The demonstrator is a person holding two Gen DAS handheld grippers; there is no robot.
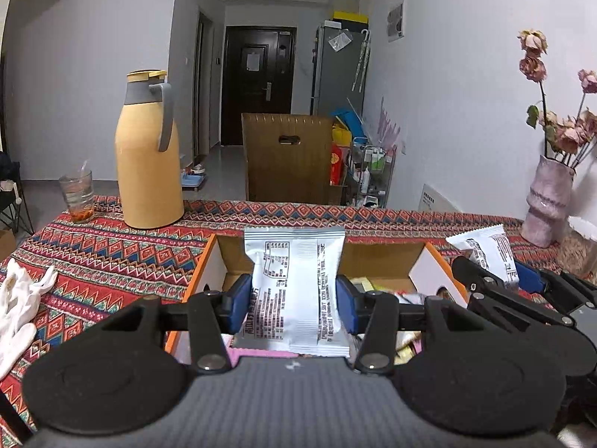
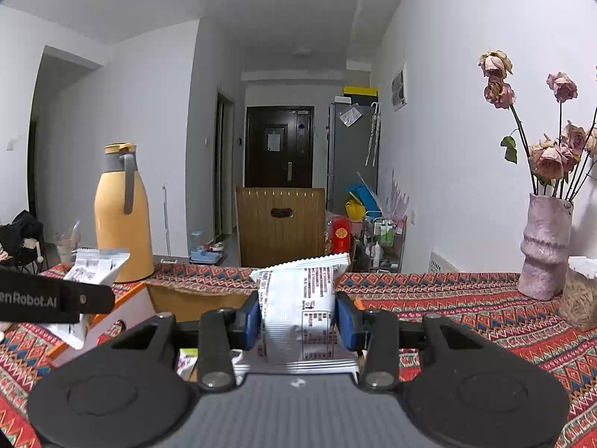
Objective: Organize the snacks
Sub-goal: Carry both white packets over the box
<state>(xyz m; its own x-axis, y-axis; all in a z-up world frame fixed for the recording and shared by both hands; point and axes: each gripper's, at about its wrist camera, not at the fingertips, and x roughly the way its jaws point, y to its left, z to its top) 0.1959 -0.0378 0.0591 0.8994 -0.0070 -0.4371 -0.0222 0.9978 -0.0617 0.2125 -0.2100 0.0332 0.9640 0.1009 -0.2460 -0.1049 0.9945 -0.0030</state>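
Observation:
My left gripper is shut on a white snack packet, held upright above an open cardboard box with orange edges that holds several snacks. My right gripper is shut on a second white snack packet, held over the box's right edge. In the left wrist view the right gripper and its packet show at the right. In the right wrist view the left gripper's packet and the box wall show at the left.
The table has a red patterned cloth. A yellow thermos and a glass stand at the back left. White gloves lie at the left. A pink vase with dried roses stands at the right. A wooden chair is behind the table.

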